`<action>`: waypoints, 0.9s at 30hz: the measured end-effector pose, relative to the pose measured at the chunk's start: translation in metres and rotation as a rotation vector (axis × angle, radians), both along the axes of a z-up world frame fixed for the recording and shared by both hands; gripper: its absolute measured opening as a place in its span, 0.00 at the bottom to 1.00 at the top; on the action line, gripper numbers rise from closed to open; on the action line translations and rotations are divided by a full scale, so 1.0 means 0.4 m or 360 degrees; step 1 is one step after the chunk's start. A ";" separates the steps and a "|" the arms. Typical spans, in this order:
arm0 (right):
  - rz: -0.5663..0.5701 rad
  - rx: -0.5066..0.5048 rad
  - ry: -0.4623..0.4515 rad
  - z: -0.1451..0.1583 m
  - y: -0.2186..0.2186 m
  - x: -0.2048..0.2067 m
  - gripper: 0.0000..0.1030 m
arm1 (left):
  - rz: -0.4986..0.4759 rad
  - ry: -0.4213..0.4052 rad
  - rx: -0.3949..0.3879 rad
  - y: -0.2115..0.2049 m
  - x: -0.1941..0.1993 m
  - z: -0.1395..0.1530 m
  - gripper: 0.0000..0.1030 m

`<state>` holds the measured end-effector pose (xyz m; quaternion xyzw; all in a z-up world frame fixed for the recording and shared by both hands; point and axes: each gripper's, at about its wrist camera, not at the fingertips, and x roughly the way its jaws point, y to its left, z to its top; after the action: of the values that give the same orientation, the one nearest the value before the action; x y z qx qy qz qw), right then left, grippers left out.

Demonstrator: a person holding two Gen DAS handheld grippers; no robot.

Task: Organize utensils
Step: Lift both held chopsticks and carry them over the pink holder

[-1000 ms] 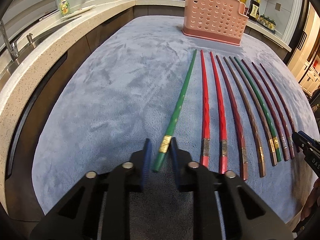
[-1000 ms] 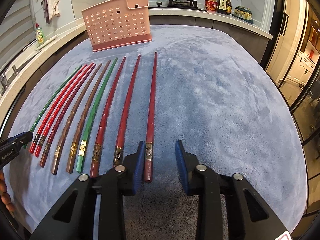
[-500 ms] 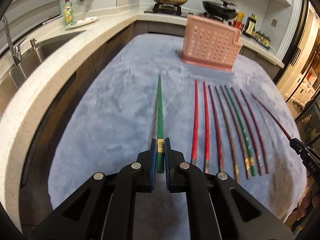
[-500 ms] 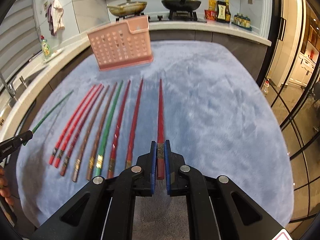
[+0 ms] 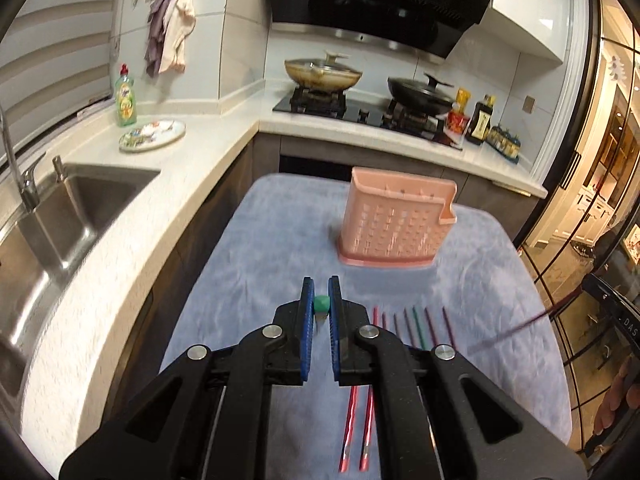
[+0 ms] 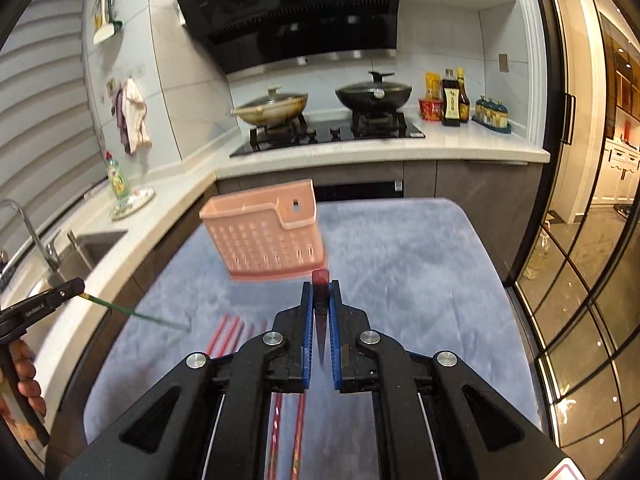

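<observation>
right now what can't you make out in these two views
- Green chopstick, left wrist view: only its end shows; the left gripper hides the shaft.
- Chopsticks on the mat: middles hidden by the gripper body, tips blurred.
- Red chopstick, right wrist view: foreshortened in the right gripper.
- Basket interior: walls hide it.

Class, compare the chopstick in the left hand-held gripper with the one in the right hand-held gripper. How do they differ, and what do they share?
The green chopstick is clamped in the left hand-held gripper; the dark red chopstick is clamped in the right hand-held gripper. Colour is the plain difference. Both are lifted clear of the blue mat, held near one end, with the pink basket ahead and more chopsticks on the mat.
</observation>
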<state>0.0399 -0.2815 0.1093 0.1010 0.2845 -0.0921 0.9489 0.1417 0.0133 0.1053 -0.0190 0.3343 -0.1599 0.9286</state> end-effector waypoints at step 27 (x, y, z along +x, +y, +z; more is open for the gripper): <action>-0.0054 0.0181 -0.0387 0.163 -0.107 0.446 0.07 | 0.0043 -0.0437 -0.0280 -0.221 0.362 0.262 0.07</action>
<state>0.2182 -0.3241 0.1746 0.1700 0.1703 -0.0789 0.9674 0.2865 -0.0751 0.2102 -0.0828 0.1886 -0.1772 0.9624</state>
